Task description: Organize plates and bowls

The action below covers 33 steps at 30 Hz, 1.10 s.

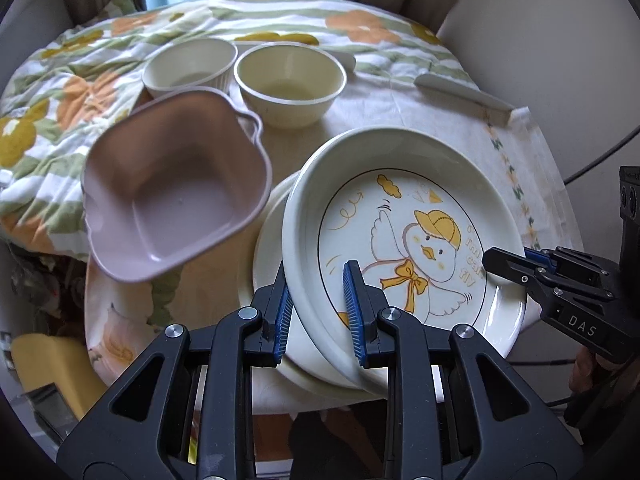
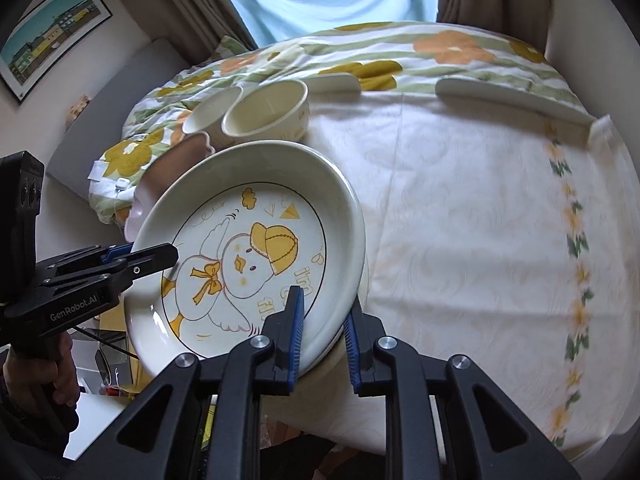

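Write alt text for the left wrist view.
Two tongs, the left tongs and the right tongs, grip opposite rims of a cream duck plate, tilted over another plate. A pink bowl and two cream bowls sit behind on the tablecloth.

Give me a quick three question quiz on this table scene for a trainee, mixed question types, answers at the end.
1. True or false: both claws grip the duck plate.
2. Multiple choice: the pink bowl lies A) inside the duck plate, B) beside it toward the left claw's side, C) under it.
3. Fill in: behind the pink bowl stand ___ cream bowls.

Key:
1. True: the left claw and right claw each straddle its rim.
2. B.
3. Two: one ribbed, one smooth.
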Motion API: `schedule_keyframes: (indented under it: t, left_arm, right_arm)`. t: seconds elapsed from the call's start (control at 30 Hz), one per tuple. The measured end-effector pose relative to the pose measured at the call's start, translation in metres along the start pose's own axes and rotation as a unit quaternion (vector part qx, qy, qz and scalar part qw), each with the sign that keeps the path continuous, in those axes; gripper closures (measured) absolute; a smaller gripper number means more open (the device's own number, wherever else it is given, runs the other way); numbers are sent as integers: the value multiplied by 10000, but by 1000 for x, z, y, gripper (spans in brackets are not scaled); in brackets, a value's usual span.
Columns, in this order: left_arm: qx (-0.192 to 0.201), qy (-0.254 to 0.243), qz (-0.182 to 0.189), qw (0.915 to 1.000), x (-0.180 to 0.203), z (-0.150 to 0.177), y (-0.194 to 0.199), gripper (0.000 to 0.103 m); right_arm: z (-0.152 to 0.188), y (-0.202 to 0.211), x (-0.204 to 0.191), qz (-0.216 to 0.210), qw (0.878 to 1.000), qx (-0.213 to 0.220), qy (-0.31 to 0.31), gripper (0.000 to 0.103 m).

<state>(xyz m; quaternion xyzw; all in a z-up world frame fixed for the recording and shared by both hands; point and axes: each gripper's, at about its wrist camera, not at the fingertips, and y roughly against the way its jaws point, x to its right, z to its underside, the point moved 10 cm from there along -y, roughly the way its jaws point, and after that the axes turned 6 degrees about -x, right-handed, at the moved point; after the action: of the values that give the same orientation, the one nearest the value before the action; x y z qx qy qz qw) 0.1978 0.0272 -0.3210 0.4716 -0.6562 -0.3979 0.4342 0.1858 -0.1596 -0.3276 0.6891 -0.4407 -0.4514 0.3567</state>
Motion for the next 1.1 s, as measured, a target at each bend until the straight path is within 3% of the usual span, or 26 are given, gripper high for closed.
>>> schedule_keyframes:
  t: [0.27, 0.6, 0.83, 0.97, 1.1]
  left_arm:
    - [-220, -105, 17, 9997, 1, 13, -33, 81]
    - [-296, -175, -410, 9986, -1, 13, -46, 81]
    - [-245, -387, -859, 9953, -2, 11, -46, 81]
    - [-114, -643, -1318, 9891, -2, 10, -44, 81]
    - [-47, -754, -1495, 9859, -4, 10, -43, 81]
  right_arm:
    - [10, -11, 4, 331, 9994, -35, 107, 85]
    - [13, -11, 0, 509, 9981, 57, 356, 85]
    - [14, -13, -2, 564, 9975, 7, 433, 86]
    - [14, -16, -5, 644, 9967, -55, 494, 86]
    - [15, -20, -5, 744, 9960, -118, 478, 85]
